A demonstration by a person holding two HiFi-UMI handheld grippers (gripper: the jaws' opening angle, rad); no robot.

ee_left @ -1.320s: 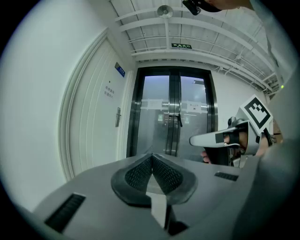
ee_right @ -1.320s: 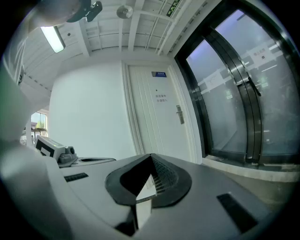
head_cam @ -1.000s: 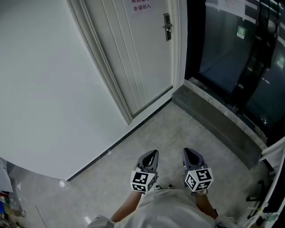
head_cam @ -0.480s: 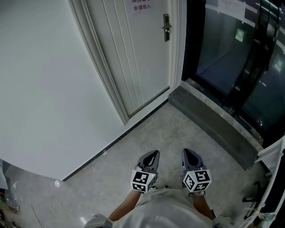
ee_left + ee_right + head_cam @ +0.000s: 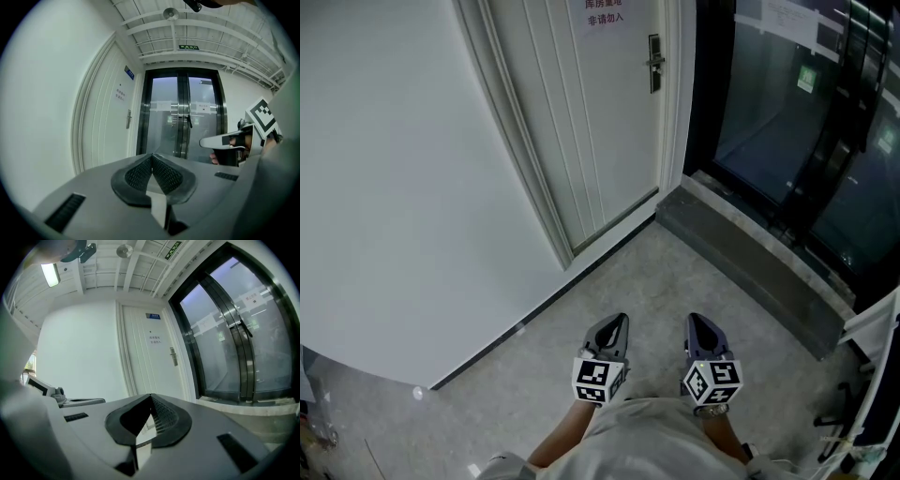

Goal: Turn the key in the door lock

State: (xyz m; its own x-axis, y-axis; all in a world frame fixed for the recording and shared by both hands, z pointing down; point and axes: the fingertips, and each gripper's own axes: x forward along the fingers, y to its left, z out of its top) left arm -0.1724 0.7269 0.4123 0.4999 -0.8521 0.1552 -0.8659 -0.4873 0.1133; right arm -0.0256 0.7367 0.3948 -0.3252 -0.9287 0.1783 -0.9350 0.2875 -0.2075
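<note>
A white panelled door (image 5: 591,122) stands ahead, with a dark lock plate and lever handle (image 5: 654,63) near its right edge. The handle (image 5: 173,356) shows in the right gripper view and the same handle (image 5: 128,119) in the left gripper view. No key is visible at this distance. My left gripper (image 5: 617,325) and right gripper (image 5: 697,324) are held side by side low in the head view, far short of the door. Both are shut with nothing between the pads (image 5: 152,169).
A white wall (image 5: 403,187) runs along the left. Dark glass double doors (image 5: 797,122) with a raised stone threshold (image 5: 750,258) stand to the right of the door. Grey stone floor (image 5: 619,281) lies between me and the door. A paper notice (image 5: 602,14) hangs on the door.
The view has shifted slightly: the door and threshold sit a little nearer and lower in frame. Both grippers stay side by side and shut.
</note>
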